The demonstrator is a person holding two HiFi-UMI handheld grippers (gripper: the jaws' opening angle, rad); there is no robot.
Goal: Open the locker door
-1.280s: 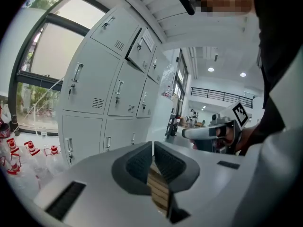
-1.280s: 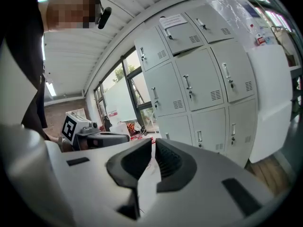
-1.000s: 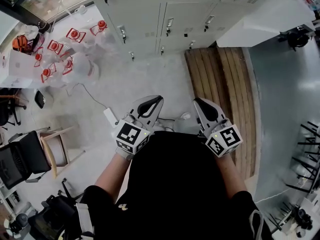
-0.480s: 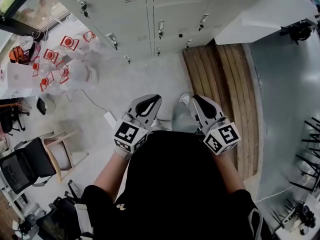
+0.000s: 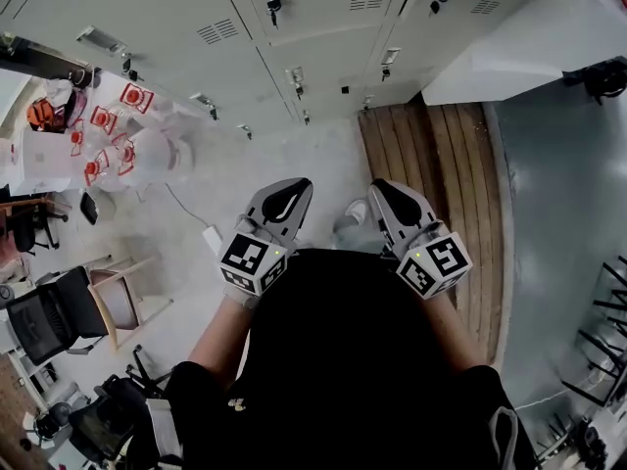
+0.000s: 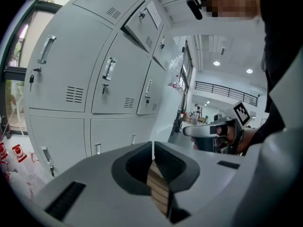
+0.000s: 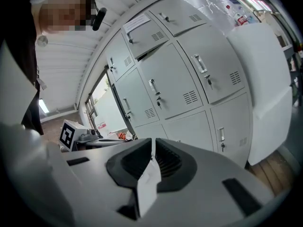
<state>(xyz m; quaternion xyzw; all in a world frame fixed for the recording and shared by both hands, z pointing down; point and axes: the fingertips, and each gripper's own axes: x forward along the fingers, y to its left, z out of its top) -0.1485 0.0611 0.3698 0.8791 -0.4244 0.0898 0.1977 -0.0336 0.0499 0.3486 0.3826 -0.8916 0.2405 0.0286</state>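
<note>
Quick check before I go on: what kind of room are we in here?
Likely a locker area inside a workshop or lab hall: a bank of grey metal lockers, a slatted wooden platform at their foot, and clear red-capped containers clustered on the floor beside them.

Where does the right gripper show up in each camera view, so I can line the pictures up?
Head view: right gripper just right of centre, pointing up the picture.
Left gripper view: right gripper right of centre, held about level in a hand.
Right gripper view: right gripper at bottom centre, seen along its own shut jaws.
Shared landmark: the grey lockers, ahead of the grippers in all three views.
</note>
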